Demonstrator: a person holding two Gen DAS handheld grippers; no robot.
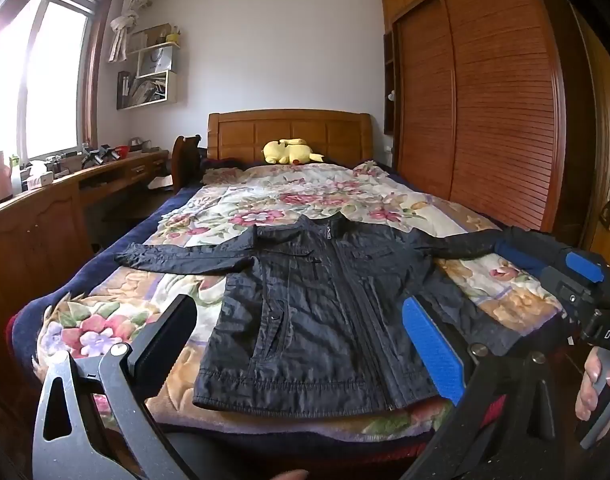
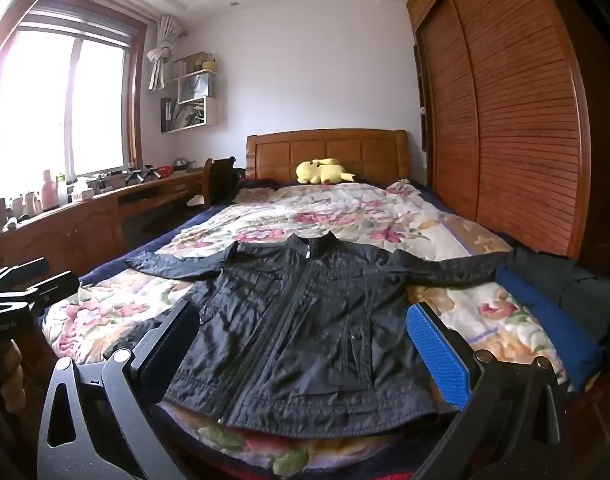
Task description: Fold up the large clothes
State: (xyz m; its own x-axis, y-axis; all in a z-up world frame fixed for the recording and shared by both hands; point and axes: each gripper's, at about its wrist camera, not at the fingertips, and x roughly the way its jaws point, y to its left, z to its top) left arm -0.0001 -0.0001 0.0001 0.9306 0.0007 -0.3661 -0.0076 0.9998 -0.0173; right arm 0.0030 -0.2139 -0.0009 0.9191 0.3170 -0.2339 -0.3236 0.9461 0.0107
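**Jacket spread flat at the foot of the bed**

The black jacket (image 1: 317, 312) lies face up, zipped, on the floral quilt (image 1: 289, 196), sleeves stretched out to either side, hem just short of the bed's near edge. Bare quilt runs from the collar to the yellow plush toy (image 1: 291, 151) by the headboard (image 1: 289, 130). The left claw (image 1: 297, 344) and the right claw (image 2: 305, 344) both hover spread wide and released above the hem, touching nothing. A wooden counter (image 1: 45, 200) flanks the bed's left, a slatted wardrobe (image 1: 481, 100) its right.
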